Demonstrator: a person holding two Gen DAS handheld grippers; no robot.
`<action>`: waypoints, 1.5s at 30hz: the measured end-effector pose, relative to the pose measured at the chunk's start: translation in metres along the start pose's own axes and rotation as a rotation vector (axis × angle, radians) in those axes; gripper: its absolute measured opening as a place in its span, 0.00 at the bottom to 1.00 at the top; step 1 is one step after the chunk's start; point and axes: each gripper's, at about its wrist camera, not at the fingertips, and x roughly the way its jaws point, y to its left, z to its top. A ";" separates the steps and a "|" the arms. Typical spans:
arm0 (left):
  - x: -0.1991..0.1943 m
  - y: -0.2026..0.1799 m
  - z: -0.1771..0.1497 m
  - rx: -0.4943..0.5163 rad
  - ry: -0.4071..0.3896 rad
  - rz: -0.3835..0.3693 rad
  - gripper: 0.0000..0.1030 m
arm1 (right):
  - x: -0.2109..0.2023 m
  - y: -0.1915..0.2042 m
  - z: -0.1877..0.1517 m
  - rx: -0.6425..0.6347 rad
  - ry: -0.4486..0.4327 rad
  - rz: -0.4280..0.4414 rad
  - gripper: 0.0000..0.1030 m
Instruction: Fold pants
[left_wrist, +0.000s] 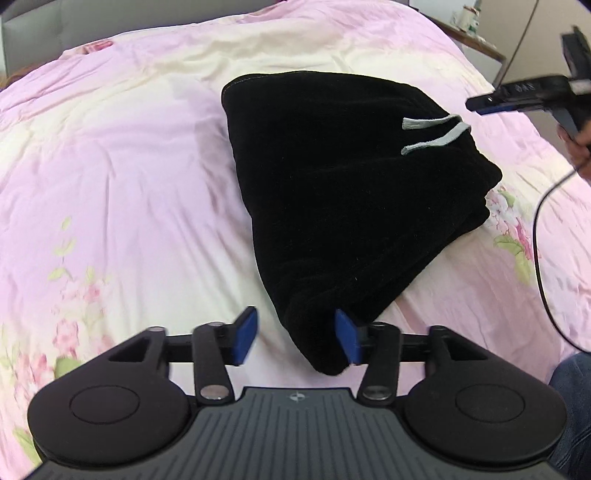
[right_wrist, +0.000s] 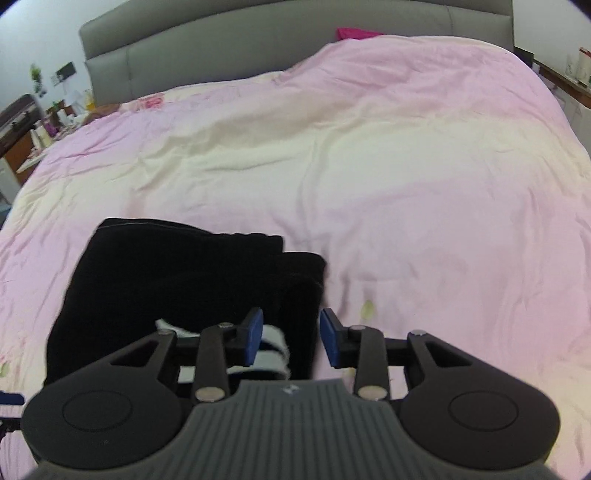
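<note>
The black pants lie folded into a thick bundle on the pink bed cover, with two pale drawstring ends on top. My left gripper is open, its blue pads either side of the bundle's near corner. In the right wrist view the pants lie at lower left with the pale drawstrings just under the fingers. My right gripper is open above the bundle's right edge, holding nothing. It also shows in the left wrist view, raised at the far right.
The pink and cream floral bed cover spreads all around. A grey headboard stands at the far end. Cluttered bedside furniture sits far left, a shelf far right. A black cable hangs at the right.
</note>
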 end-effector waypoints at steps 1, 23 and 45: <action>0.004 -0.003 -0.003 -0.020 -0.001 -0.005 0.68 | -0.010 0.007 -0.007 -0.021 -0.011 0.030 0.30; 0.033 0.008 -0.037 -0.286 0.078 0.032 0.12 | 0.032 0.021 -0.079 -0.037 0.043 0.000 0.39; 0.045 0.007 -0.022 -0.322 -0.017 0.101 0.27 | 0.030 0.027 -0.078 -0.008 0.045 -0.037 0.40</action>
